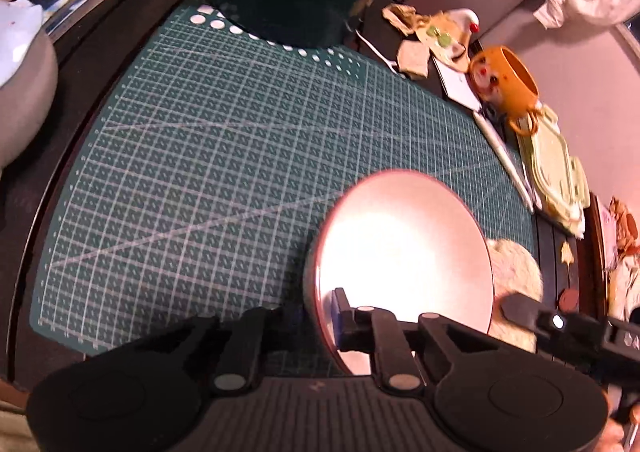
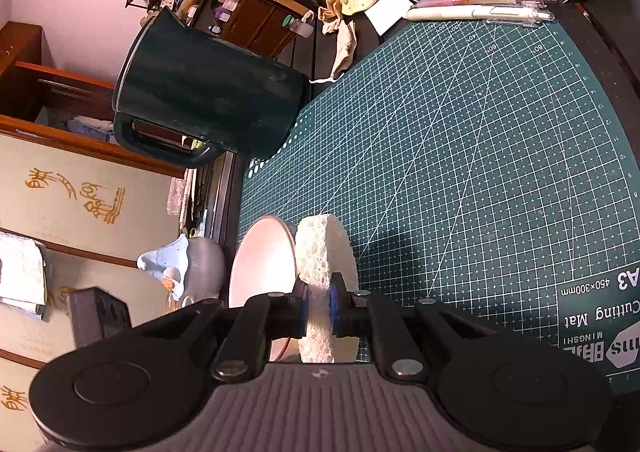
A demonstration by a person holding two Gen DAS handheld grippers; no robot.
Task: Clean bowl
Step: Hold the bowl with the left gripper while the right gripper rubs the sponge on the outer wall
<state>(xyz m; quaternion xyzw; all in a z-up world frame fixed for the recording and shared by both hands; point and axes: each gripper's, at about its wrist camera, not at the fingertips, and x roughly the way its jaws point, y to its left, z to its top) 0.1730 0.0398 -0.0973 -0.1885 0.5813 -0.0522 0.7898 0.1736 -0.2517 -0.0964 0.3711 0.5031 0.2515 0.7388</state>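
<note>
A pale bowl with a reddish rim (image 1: 400, 252) stands tilted on edge over the green cutting mat (image 1: 200, 171). My left gripper (image 1: 320, 316) is shut on its lower rim, one finger inside the bowl and the other outside. In the right wrist view the bowl (image 2: 260, 264) shows edge-on. A white porous sponge (image 2: 324, 252) sits against the bowl's right side, and my right gripper (image 2: 320, 310) is shut on it with its blue pads. In the left wrist view the sponge (image 1: 516, 272) peeks out behind the bowl's right rim.
A dark green jug (image 2: 208, 99) stands at the mat's far edge. An orange mug (image 1: 508, 79), pens (image 2: 480, 9), a light green tray (image 1: 556, 171) and cloth scraps crowd the mat's right side. A grey pot (image 2: 204, 264) sits off the mat on the left.
</note>
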